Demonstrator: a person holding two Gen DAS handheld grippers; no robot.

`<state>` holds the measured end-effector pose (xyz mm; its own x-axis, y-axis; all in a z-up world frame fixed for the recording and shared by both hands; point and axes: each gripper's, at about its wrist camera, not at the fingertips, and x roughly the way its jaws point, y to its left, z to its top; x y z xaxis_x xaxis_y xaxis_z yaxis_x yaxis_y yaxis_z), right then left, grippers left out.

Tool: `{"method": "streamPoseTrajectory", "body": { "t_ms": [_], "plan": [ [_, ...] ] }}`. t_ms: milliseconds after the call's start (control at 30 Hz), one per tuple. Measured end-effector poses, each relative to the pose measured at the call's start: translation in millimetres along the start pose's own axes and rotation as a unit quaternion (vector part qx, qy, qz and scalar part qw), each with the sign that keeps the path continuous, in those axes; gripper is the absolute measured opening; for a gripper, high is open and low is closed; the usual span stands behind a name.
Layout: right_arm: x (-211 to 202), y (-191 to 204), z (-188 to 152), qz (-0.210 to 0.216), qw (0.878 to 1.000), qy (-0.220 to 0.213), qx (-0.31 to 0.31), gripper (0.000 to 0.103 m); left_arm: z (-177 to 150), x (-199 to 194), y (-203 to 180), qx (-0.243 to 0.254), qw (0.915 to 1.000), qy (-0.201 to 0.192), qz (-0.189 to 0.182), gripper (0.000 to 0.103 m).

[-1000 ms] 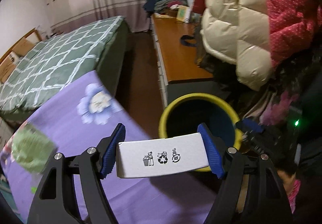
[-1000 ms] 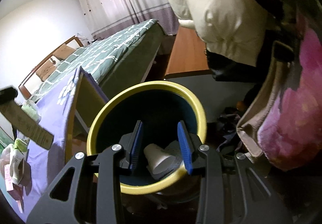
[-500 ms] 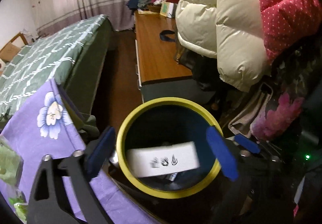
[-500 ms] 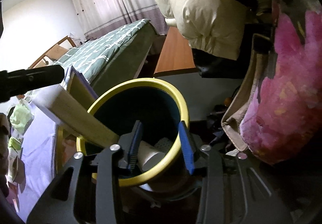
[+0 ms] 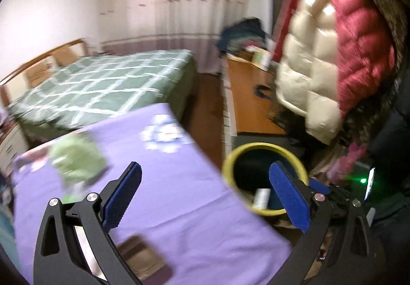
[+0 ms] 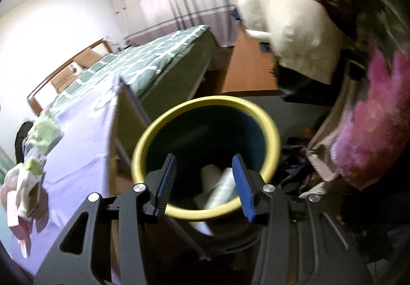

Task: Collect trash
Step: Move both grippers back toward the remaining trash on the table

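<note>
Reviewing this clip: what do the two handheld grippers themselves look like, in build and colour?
Both match. The left gripper and the right gripper each have two black angular arms with cut-out slots, round silver bolts at the pivots, and flat blue finger pads with a fine ribbed or dotted grip texture. No cables or sleeves show.

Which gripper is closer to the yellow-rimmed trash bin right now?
Right. The right gripper hangs open directly over the trash bin; the left gripper, open and empty, is beside it, above the purple tablecloth.
</note>
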<state>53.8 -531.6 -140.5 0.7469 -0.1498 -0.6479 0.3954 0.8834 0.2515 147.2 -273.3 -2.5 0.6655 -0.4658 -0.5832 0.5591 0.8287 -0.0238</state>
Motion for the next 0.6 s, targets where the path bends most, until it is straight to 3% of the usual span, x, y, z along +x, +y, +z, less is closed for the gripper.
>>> {"method": "streamPoseTrajectory", "body": {
  "t_ms": [167,367,600],
  "plan": [
    [-0.6,46.6,-7.5,0.028,0.999,0.009,-0.043,0.045,-35.6,-58.6,78.5,-0.06,0.9944,-0.02,0.085,0.098],
    [-6.1,115.8,-25.1,0.071,0.991,0.026,-0.106,0.045,-86.6,-119.9,158.7,-0.122,0.9752,-0.039,0.18,0.098],
    [-16.7,200.3,-47.7,0.129,0.975,0.043,-0.173,0.045,-135.4,-159.3,211.6,-0.166,0.9615,-0.048,0.214,0.098]
  ]
}}
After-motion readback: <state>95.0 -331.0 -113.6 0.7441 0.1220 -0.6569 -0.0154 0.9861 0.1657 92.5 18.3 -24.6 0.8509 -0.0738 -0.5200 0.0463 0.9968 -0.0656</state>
